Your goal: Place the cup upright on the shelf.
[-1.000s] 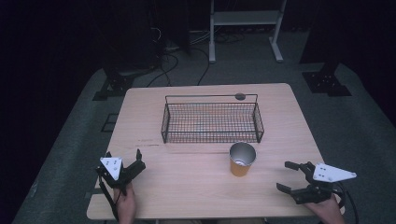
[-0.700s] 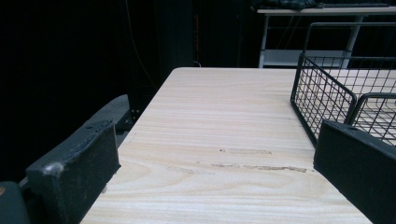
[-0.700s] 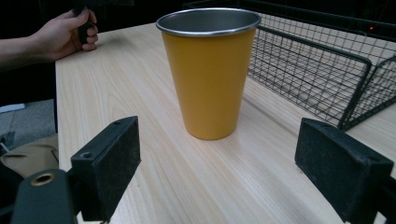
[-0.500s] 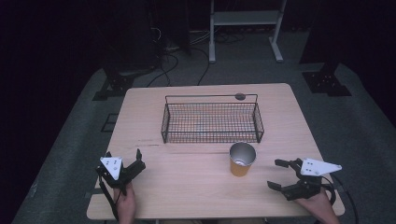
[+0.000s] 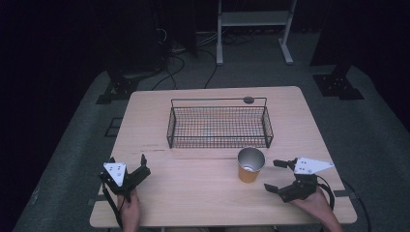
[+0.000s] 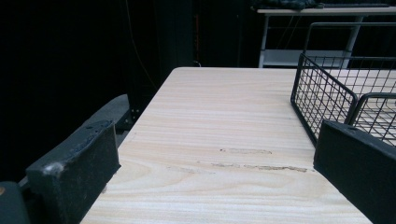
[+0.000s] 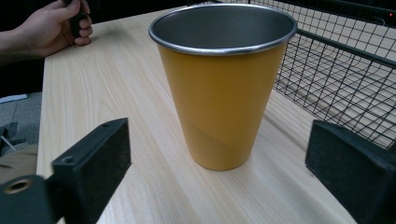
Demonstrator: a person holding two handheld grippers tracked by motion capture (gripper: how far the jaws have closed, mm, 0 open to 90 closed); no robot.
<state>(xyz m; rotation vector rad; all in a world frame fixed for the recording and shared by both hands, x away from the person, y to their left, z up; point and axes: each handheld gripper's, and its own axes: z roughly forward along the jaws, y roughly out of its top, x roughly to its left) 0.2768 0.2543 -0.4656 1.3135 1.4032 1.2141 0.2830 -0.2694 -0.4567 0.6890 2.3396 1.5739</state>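
A pale wooden table (image 5: 203,193) stood on grey carpet in a dark room, with cables on the floor and a white metal stand (image 5: 254,19) behind it. Faint scuff marks crossed the wood grain near the left side.

A black wire basket (image 5: 218,126) sat toward the far middle of the table, long side running left to right; through its mesh the bare tabletop showed. A small dark round object (image 5: 248,100) lay on the table just beyond its far rim.

An orange cup (image 5: 250,165) with a silver metal rim and lining stood upright just in front of the basket's right end, apart from it. Its mouth faced straight up, its long axis was vertical, and it narrowed toward the base. The inside looked empty.

The right gripper (image 5: 277,174), held in a hand (image 5: 316,205) at the table's near right corner, pointed leftward at the cup with its jaws spread wide, near the cup but not touching it. In the right gripper view the cup (image 7: 222,88) stood between and beyond the two jaws.

The left gripper (image 5: 128,164) rested at the near left corner in the other hand (image 5: 129,211), jaws also apart and holding nothing, aimed toward the far side of the table.
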